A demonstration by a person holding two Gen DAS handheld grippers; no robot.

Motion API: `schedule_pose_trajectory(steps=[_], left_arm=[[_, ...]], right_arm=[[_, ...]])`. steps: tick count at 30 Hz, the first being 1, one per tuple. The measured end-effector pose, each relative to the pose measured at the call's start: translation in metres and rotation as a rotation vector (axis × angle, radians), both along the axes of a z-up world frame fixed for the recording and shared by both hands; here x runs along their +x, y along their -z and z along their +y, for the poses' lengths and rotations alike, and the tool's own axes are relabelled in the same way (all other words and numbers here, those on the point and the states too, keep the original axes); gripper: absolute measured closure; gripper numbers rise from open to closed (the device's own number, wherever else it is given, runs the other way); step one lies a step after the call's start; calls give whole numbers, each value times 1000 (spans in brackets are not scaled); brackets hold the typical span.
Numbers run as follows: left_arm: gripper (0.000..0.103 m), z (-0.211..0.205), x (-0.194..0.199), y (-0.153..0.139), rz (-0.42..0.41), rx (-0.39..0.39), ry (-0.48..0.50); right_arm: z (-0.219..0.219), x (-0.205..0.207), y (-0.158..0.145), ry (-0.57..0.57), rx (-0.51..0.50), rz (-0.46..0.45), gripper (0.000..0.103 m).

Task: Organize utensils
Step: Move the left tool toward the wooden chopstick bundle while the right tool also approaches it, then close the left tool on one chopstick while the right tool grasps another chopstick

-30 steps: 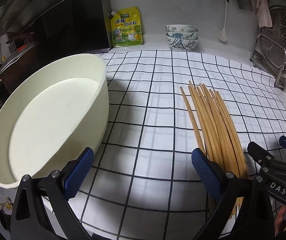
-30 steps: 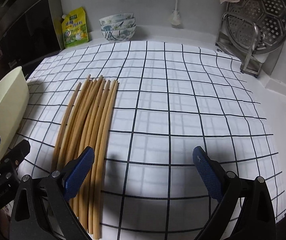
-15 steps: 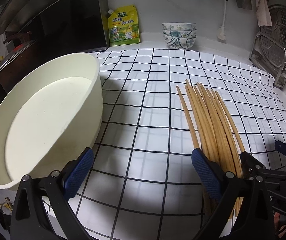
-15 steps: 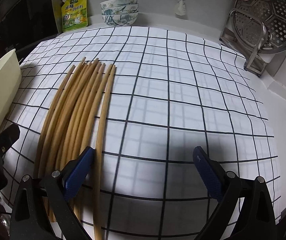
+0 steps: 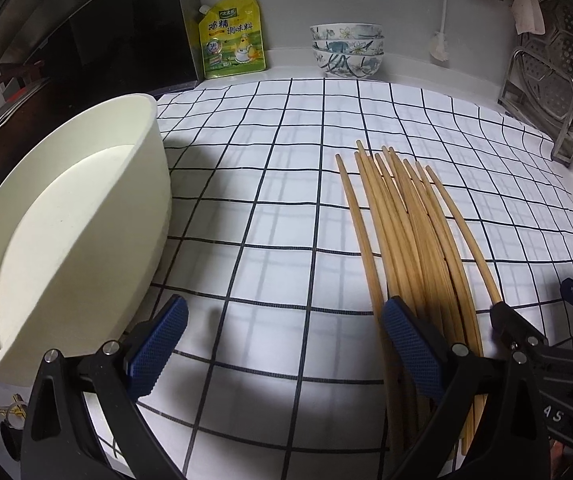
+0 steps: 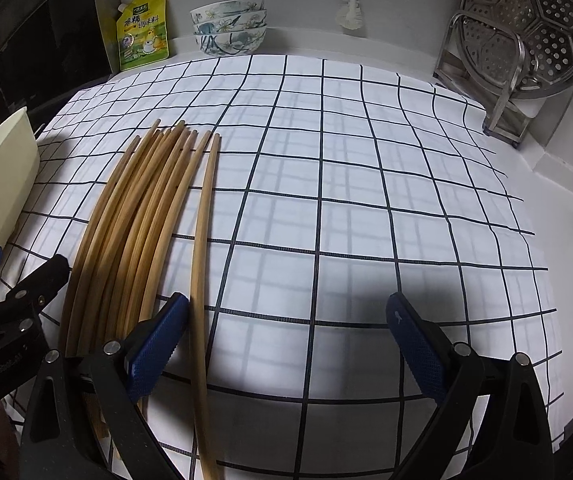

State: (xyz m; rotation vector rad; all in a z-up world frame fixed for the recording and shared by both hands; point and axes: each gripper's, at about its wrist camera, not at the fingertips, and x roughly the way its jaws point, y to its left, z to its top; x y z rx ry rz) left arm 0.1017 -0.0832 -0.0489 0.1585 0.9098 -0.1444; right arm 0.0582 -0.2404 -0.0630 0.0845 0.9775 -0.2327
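Observation:
Several long wooden chopsticks [image 5: 410,232] lie side by side on a white cloth with a black grid [image 5: 270,184]. In the right wrist view the same chopsticks [image 6: 142,216] fan out at the left, one stick lying slightly apart on their right. My left gripper [image 5: 282,340] is open over bare cloth, its right finger above the near ends of the sticks. My right gripper [image 6: 286,340] is open too, its left finger over the near ends and the apart stick just inside its gap. A cream basin [image 5: 66,216] stands to the left, empty.
At the back wall stand a yellow seasoning pouch [image 5: 232,38] and stacked patterned bowls [image 5: 346,50]. A metal rack with a perforated steamer plate [image 6: 526,40] stands at the back right. A dark stove area lies behind the basin. The counter's front edge is close.
Both grippers have come lower and closer to the cloth, so the chopsticks look larger. The right gripper shifted left; one stick now lies inside its gap. The chopsticks and basin have not moved.

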Motion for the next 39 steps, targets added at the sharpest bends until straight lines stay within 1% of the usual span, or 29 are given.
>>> schedule_pose_trajectory(steps=[7,11,14,15,16,17,18,19,20,21,22,23,24,26,28,31,36,39], left_arm=[[7,-4,6,10,29,14,13],[6,0,10,13,41,-24,5],[8,1,12,12,58,-49,5],[15,1,11,12,58,-57,18],[24,0,10,10,51,-56,28],[30,-2,8,8,48,-57,38],[41,-4,6,7,49,-63,51],[53,-5,5,6,48,-63,60],[59,-6,4,5,49,-65,67],[70,-7,3,5,50,-65,72],[83,-7,2,4,53,-69,77],[90,-7,2,4,62,-81,82],[95,-6,2,4,70,-93,83],[96,-4,1,3,78,-112,85],[96,-4,-3,1,71,-112,88],[96,-1,-10,-8,53,-124,95],[96,9,-21,-43,-14,-170,103],[96,21,-25,-67,-63,-193,93]], right_arm=[[0,0,0,-5,-3,-6,9],[2,0,1,-4,-17,-20,9],[5,-1,1,-13,-20,-34,11],[6,-1,1,-20,-21,-37,14],[7,-2,1,-32,-16,-43,18],[8,-3,0,-51,2,-51,30],[10,-3,0,-68,17,-58,41],[13,-4,-2,-80,9,-62,46],[16,-4,-3,-99,9,-66,58],[18,-4,-3,-112,10,-70,70],[20,-5,-4,-117,7,-72,76],[22,-5,-5,-121,9,-73,89],[22,-5,-5,-120,13,-72,96],[18,-5,-6,-116,36,-76,96],[13,-7,-6,-110,91,-87,96],[9,-11,-14,-102,121,-123,96],[12,-22,-39,-111,176,-208,96],[20,-27,-60,-127,191,-261,96]])
